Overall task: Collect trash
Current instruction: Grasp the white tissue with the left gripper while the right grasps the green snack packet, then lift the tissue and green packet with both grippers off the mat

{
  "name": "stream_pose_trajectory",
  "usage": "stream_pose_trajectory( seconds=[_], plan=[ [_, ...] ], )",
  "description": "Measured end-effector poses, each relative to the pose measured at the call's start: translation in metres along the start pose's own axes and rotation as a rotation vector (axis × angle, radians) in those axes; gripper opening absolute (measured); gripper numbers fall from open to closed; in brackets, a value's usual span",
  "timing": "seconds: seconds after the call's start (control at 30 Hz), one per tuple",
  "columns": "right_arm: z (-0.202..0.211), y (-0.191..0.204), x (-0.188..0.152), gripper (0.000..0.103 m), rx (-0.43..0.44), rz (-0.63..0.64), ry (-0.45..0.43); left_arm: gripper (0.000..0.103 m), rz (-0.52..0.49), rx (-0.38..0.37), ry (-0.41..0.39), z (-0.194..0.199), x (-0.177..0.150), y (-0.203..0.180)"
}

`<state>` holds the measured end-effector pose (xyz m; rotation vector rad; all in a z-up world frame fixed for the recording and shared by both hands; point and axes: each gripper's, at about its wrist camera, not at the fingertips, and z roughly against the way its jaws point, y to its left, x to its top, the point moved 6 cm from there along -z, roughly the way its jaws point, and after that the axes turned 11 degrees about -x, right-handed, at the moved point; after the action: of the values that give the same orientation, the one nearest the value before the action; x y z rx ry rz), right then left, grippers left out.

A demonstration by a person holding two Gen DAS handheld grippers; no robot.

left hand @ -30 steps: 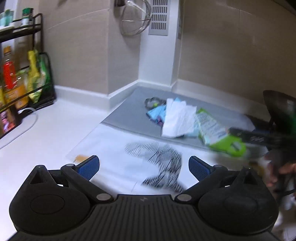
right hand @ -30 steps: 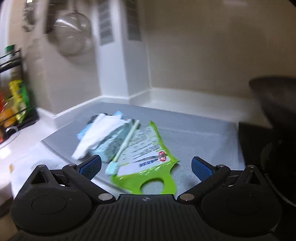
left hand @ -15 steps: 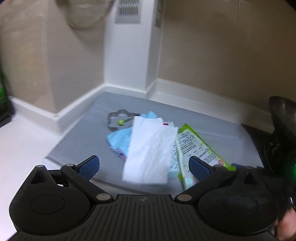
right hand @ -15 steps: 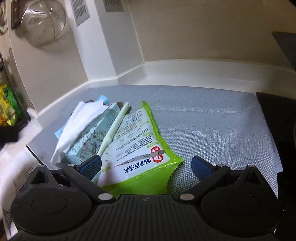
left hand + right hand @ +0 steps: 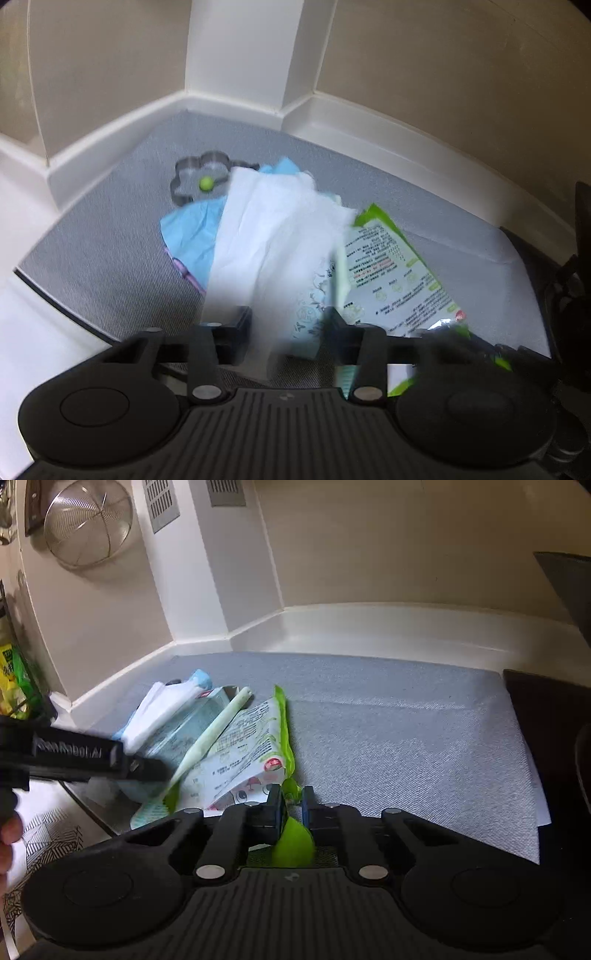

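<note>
A heap of trash lies on the grey mat [image 5: 110, 258]. It holds a white tissue [image 5: 273, 229], a pale teal tissue pack [image 5: 181, 731], a blue wrapper [image 5: 188, 232], a pale green stick [image 5: 214, 734] and a green wipes packet [image 5: 255, 734]. My left gripper [image 5: 288, 321] is at the heap's near end. Its jaws are closing, with the tissue's end and the pack between them, and no pad visibly presses. My right gripper [image 5: 293, 797] is shut on the green packet's near edge, which bulges up between the fingers.
A flower-shaped metal cutter [image 5: 201, 181] with a green ball lies behind the heap near the wall corner. A wire strainer [image 5: 86, 520] hangs on the wall. Dark cookware [image 5: 554, 716] borders the mat's right side. A patterned white sheet [image 5: 48, 834] and a rack of packets [image 5: 11, 679] are at left.
My left gripper came in low over the heap, and its jaws narrowed around the tissue's end. My right gripper's jaws went from wide apart to shut on the green packet's edge.
</note>
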<state>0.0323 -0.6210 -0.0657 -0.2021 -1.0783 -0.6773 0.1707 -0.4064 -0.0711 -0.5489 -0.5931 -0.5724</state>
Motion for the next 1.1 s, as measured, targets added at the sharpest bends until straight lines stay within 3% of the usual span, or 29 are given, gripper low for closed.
stream_pose_trajectory(
  seconds=[0.2,0.3,0.57,0.67,0.77,0.83,0.9,0.97,1.1],
  plan=[
    [0.024,-0.006,0.013,0.005,-0.126,0.028,-0.21,0.043,-0.04,-0.009,-0.104,0.039,-0.002,-0.005],
    [0.029,-0.013,0.017,0.005,-0.165,0.013,-0.257,0.043,-0.053,-0.034,-0.125,0.055,-0.006,-0.001],
    [0.02,-0.019,0.014,0.005,-0.171,0.0,-0.198,0.043,-0.018,-0.044,-0.072,0.052,-0.019,0.012],
    [0.018,-0.018,0.014,0.005,-0.172,0.002,-0.19,0.052,-0.008,-0.028,-0.089,0.051,-0.014,0.014],
    [0.017,-0.016,0.015,0.005,-0.17,0.001,-0.184,0.052,0.019,-0.018,-0.103,0.05,-0.006,0.017],
    [0.016,-0.016,0.015,0.005,-0.165,-0.001,-0.177,0.044,0.039,-0.029,-0.106,0.048,-0.003,0.018],
    [0.016,-0.017,0.015,0.005,-0.165,-0.003,-0.176,0.002,0.01,-0.021,-0.104,0.047,-0.002,0.016],
    [0.019,-0.016,0.016,0.005,-0.16,-0.006,-0.204,0.0,-0.011,0.003,-0.109,0.049,-0.002,0.014],
    [0.04,-0.013,0.024,0.005,-0.192,0.011,-0.341,0.0,-0.018,-0.008,-0.165,0.067,0.0,0.009]
  ],
)
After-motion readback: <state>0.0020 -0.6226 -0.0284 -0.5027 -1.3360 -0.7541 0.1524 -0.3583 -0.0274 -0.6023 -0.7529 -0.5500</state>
